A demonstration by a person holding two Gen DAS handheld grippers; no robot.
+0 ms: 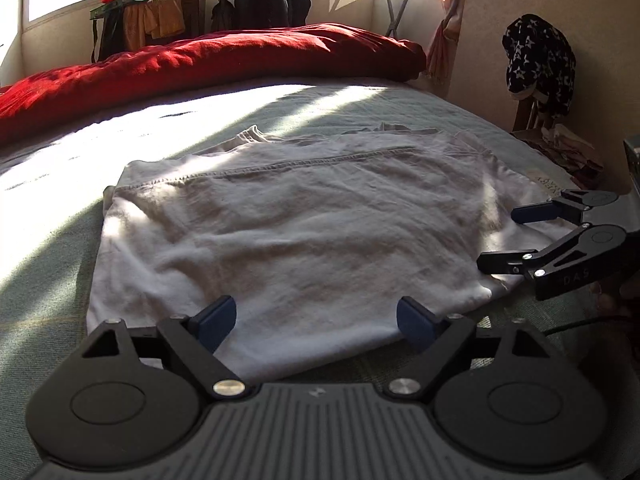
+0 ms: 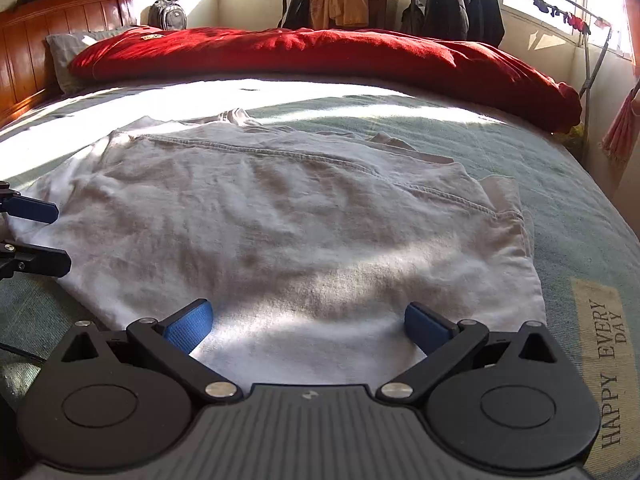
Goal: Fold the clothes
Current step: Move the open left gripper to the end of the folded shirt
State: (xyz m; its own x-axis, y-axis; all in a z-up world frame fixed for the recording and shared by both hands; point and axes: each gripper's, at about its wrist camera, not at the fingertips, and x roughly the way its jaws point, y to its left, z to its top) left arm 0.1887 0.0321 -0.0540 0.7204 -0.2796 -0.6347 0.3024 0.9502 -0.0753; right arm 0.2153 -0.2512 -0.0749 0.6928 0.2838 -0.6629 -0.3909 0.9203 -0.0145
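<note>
Bedroom, sunlit from windows along the far wall; a bed (image 2: pixel 580 208) with a pale green cover serves as the working surface; a red duvet (image 2: pixel 320 56) lies bunched along its far side; a rack of dark jackets (image 2: pixel 452 4) stands by the windows.

Item under task: one white garment (image 1: pixel 288 232), laid flat on the cover and already doubled over, a stitched hem running across its upper layer; a second layer shows beneath at the far edge; surface mildly creased.

Left gripper (image 1: pixel 316 320): jaws standing wide apart, nothing between them, pads poised over the near edge of the garment; no grip taken. Right gripper (image 2: pixel 308 324): jaws likewise apart, pads straddling the near edge; whether the pads touch the cloth cannot be told. In the left view the right gripper sits at the garment's right corner; the two tools are near each other along the same edge.

Judgement: the step in hand appears to be the approach for a further fold, both tools lined up on the near edge; a first fold looks done.

Next move calls for: lowering each tool until the lower pad slides under all layers at its corner; closing both together; lifting evenly and carrying the edge toward the far side; uneven lift would likely skew the fold.
</note>
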